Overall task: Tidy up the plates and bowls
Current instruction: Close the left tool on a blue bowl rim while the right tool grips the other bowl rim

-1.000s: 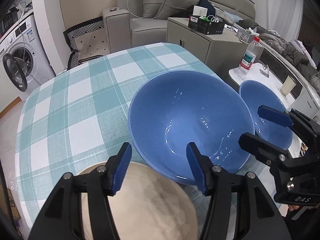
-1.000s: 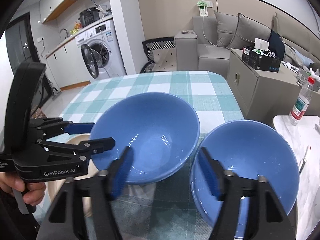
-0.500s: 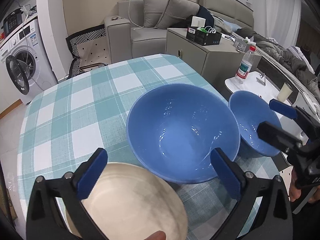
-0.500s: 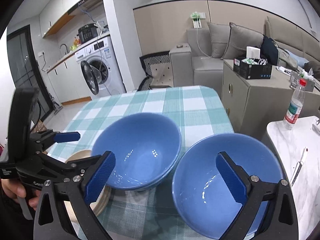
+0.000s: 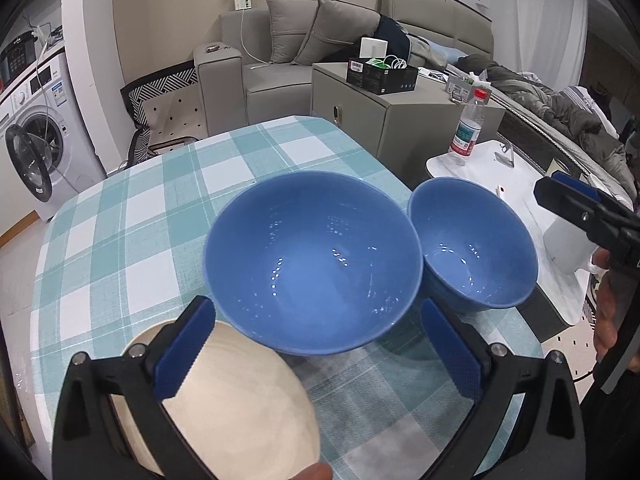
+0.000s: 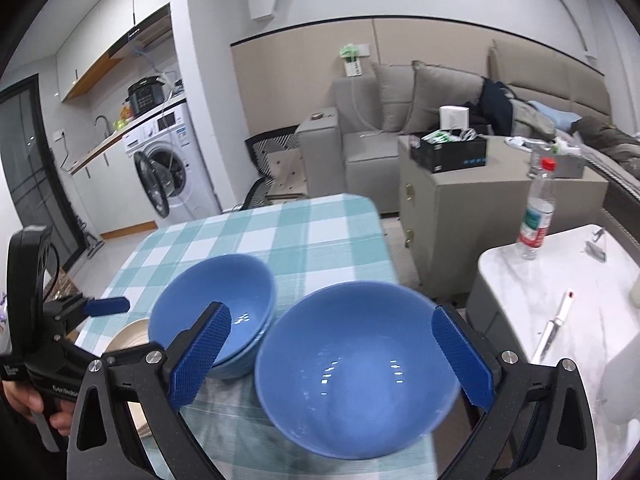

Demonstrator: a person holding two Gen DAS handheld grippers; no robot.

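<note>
On a checked tablecloth (image 5: 120, 216), two blue bowls (image 5: 312, 264) (image 5: 472, 248) sit side by side near a beige plate (image 5: 240, 400). Left gripper (image 5: 316, 348) and right gripper (image 6: 332, 356) both hover with jaws spread wide, holding nothing.

Two upright blue bowls (image 5: 312, 264) (image 5: 476, 248), cream plate (image 5: 236, 404)

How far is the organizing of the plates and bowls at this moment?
Done: the far blue bowl seems nested in another. In hand: nothing; the left gripper and right gripper are both open. Left: the single blue bowl and the beige plate stand apart, unstacked.
</note>
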